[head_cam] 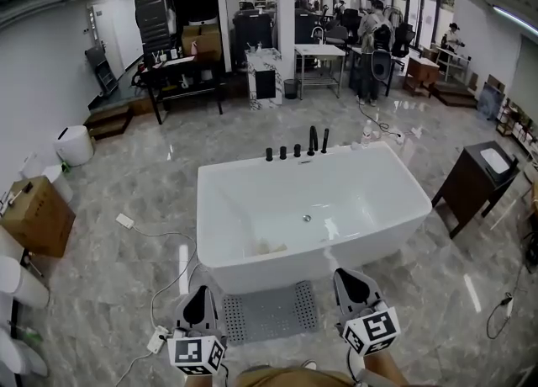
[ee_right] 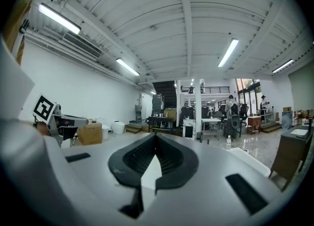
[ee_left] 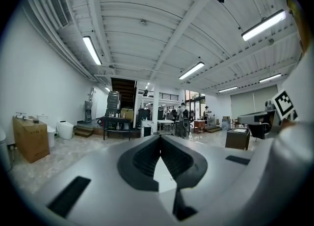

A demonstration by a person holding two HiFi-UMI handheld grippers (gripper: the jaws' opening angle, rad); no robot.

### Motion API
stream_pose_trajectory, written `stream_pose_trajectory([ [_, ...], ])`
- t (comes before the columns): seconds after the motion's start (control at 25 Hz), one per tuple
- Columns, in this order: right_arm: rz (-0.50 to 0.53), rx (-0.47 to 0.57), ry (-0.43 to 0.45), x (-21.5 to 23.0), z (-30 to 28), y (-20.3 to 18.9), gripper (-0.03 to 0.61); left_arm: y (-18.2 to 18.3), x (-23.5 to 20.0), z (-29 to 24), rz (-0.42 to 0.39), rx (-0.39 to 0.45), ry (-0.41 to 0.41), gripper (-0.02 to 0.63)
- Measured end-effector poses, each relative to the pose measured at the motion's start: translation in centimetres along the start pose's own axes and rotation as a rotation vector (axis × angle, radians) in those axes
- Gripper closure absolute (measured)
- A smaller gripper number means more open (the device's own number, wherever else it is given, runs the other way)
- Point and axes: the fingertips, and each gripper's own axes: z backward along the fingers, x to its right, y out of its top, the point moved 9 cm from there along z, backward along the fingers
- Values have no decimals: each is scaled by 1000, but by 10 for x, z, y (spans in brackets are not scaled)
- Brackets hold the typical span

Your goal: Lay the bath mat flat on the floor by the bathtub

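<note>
A grey perforated bath mat [head_cam: 267, 311] lies flat on the marble floor against the near side of the white bathtub [head_cam: 313, 213]. My left gripper [head_cam: 200, 295] hovers over the mat's left end, and my right gripper [head_cam: 350, 278] over its right end. Both point level towards the tub. The jaws of each are shut with nothing between them. In the left gripper view my left gripper [ee_left: 160, 138] shows its dark pads meeting at the tip. The right gripper [ee_right: 156, 136] looks the same in its own view.
A cardboard box [head_cam: 36, 214] and white toilets [head_cam: 74, 145] stand at the left. A white power strip [head_cam: 157, 340] and cable lie on the floor left of the mat. A dark vanity cabinet [head_cam: 479, 183] stands right of the tub. Desks and people fill the far room.
</note>
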Motion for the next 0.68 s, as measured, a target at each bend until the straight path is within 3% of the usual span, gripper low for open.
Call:
stream_pose_trajectory([
  [0.68, 1, -11, 26, 3, -1, -6, 575, -9, 1, 9, 14, -10, 39, 611],
])
